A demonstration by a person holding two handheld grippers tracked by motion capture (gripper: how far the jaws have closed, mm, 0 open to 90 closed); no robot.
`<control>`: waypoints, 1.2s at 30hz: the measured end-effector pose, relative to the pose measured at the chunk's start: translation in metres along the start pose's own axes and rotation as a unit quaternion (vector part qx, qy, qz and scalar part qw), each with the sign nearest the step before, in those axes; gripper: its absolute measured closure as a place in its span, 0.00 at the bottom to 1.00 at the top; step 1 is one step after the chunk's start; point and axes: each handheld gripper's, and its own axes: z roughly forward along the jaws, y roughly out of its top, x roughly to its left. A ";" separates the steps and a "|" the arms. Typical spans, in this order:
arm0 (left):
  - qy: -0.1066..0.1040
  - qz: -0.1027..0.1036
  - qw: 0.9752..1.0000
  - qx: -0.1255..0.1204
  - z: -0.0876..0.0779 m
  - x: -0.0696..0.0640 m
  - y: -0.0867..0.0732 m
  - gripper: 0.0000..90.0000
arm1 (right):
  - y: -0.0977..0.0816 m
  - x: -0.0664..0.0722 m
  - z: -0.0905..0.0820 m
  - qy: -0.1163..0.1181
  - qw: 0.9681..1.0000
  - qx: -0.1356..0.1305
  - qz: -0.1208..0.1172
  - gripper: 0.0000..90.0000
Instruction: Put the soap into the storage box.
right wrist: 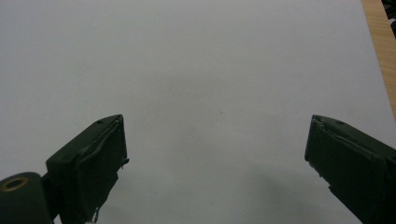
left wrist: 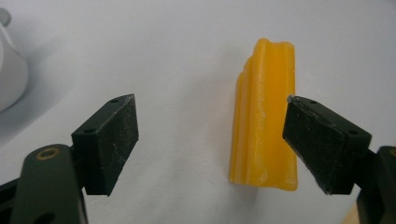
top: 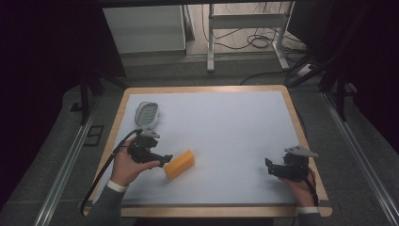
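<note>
A yellow ridged block [top: 179, 165] lies on the white mat [top: 221, 127] near the front left. My left gripper [top: 163, 161] is right beside the block's left end, held by a hand. In the left gripper view the gripper [left wrist: 212, 142] is open, and the yellow block [left wrist: 264, 121] lies on the mat just inside the right jaw, not clamped. My right gripper [top: 269, 165] hovers at the front right of the mat. In the right gripper view it [right wrist: 215, 163] stands wide open over bare white mat [right wrist: 201, 70].
A white oval dish-like object [top: 147, 113] lies at the mat's left edge behind my left hand; its rim [left wrist: 9, 74] shows at the far left of the left gripper view. The wooden table edge [top: 301, 136] borders the mat. Table legs and cables [top: 254, 40] lie beyond.
</note>
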 end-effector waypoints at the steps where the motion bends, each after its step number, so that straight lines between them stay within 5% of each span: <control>1: 0.000 0.002 1.000 0.002 0.002 -0.001 0.000 0.21 | 0.000 0.000 0.000 0.000 1.000 0.000 0.000 0.06; 20: -0.021 0.010 0.999 0.036 0.028 -0.019 0.006 0.21 | -0.002 0.001 0.003 -0.004 1.000 0.006 -0.003 0.06; 36: -0.031 0.017 0.996 0.078 0.057 -0.029 0.012 0.31 | -0.003 0.000 0.003 -0.007 1.000 0.008 -0.004 0.06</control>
